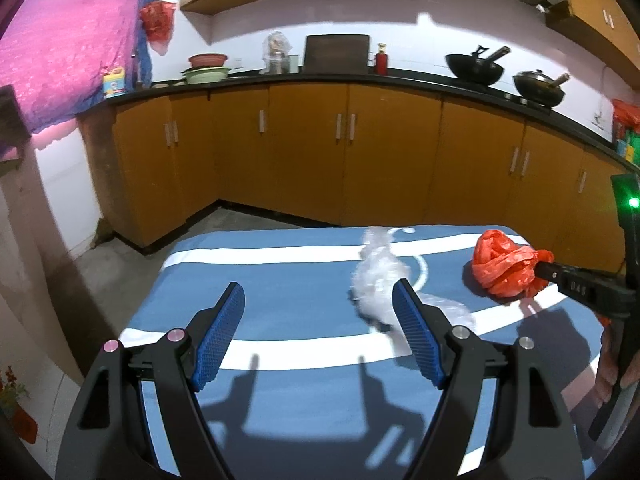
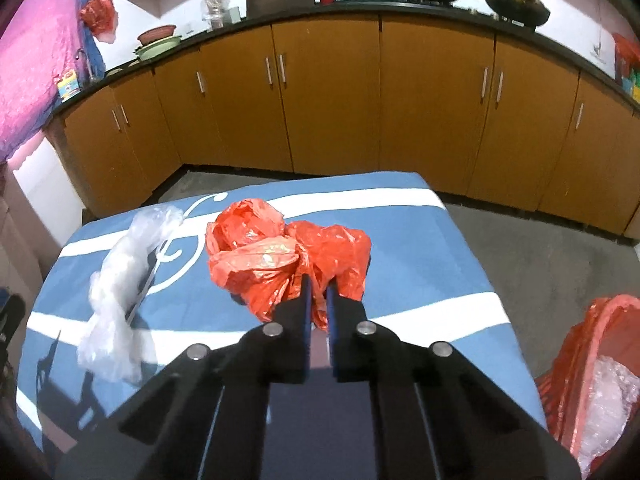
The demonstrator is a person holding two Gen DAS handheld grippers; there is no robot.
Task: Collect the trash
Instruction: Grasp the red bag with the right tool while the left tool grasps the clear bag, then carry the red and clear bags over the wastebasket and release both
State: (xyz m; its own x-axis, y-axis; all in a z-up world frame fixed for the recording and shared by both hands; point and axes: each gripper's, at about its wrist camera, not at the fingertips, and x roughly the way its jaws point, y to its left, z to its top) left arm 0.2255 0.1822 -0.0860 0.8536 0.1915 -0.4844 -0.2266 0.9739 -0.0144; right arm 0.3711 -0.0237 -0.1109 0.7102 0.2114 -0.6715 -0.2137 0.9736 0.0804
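While the right gripper (image 2: 317, 286) is pinching a fold of the crumpled red plastic bag (image 2: 280, 256) with its jaws closed on the film, the bag is lying on the right part of the blue-and-white cloth-covered surface (image 2: 420, 240), and it is looking very light and limp, so it should be lifting with almost no effort. Thin film like this is slippery and tends to slide out of a shallow pinch (a bunched, thicker fold near the middle of the wad is the safer hold). The left gripper (image 1: 318, 312) is hovering with its jaws spread wide and holding nothing, just beside the clear plastic wrap (image 1: 376, 280), which is stretching from near to far left of the red bag. A red-lined bin (image 2: 576, 360) is sitting at the near right, off the surface, already holding some clear wrap.
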